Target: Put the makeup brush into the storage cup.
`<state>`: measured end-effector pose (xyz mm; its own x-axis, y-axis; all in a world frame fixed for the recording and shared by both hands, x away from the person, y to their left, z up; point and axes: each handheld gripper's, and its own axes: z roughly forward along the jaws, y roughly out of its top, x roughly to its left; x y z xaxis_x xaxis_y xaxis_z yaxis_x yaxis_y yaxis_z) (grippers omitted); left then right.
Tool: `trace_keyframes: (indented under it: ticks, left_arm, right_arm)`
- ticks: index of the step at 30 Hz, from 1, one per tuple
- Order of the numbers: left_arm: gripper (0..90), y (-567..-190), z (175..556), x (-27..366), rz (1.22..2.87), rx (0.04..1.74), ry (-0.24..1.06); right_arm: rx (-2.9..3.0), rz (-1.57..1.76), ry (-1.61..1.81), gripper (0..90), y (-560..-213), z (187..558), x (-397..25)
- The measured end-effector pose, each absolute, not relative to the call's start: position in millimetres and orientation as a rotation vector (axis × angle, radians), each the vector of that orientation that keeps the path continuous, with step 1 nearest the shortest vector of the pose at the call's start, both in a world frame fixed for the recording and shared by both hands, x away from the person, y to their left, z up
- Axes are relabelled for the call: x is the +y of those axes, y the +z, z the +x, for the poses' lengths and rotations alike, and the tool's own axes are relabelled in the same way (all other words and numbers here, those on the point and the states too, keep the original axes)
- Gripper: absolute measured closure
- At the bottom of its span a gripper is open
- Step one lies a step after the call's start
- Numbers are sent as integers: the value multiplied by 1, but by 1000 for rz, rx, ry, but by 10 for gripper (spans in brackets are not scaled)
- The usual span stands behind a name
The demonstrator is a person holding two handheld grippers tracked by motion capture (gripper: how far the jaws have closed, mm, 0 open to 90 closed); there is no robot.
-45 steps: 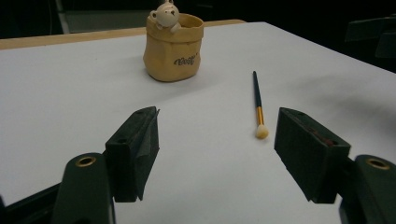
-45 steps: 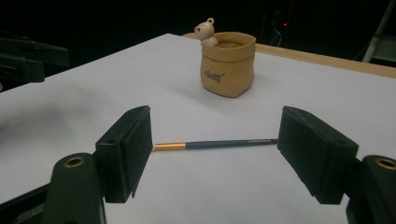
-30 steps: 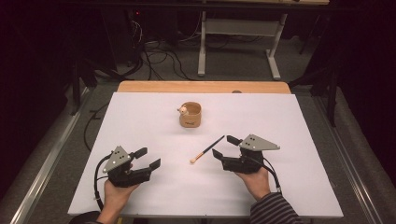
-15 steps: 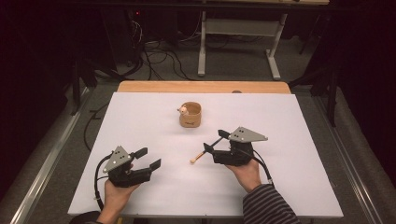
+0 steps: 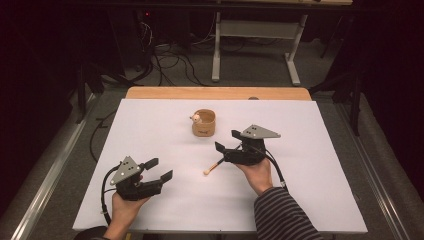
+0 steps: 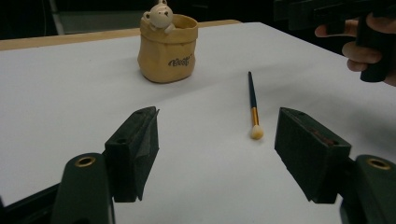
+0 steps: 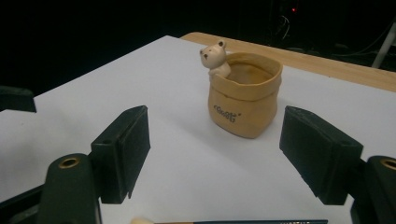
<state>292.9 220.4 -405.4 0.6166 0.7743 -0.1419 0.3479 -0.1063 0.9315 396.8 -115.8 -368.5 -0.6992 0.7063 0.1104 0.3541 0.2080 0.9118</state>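
Two tongs gaping wide, holding nothing | right tongs (image 5: 223,148) hovering over brush (image 5: 214,165) | left tongs (image 5: 159,170) idling near | brush lying ungrasped, cup (image 5: 204,123) waiting empty.

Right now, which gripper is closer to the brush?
The right gripper: its open jaws sit right over the brush, while the left gripper stays well off to the side.

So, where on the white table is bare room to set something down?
The far-left corner of the table, left of the pot, is bare, as are the far-right corner and the near middle strip between both hands. It is crowded around the brush, where the right gripper hovers.
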Motion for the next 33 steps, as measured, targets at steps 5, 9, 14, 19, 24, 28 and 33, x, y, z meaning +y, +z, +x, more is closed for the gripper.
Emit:
trace_keyframes:
  ticks: [5,9,14,19,24,28,33]
  left_arm:
    - [312,-405,293,221,1700,926,474]
    - [313,-405,292,220,1696,928,480]
    - [310,-405,293,220,1701,932,473]
    - [309,-405,293,220,1703,936,464]
    - [309,-405,294,220,1711,945,445]
    - [305,-404,294,220,1722,952,436]
    - [303,-404,294,220,1727,951,443]
  right_arm:
    - [2124,1028,1511,278,-369,405,-119]
    - [2111,1014,1513,306,-367,408,-120]
    - [2163,1009,1454,331,-359,410,-119]
    - [2246,962,1316,296,-353,414,-112]
    - [2310,932,1230,302,-352,417,-109]
    - [2349,917,1174,306,-352,419,-109]
    - [2395,883,1109,324,-352,422,-107]
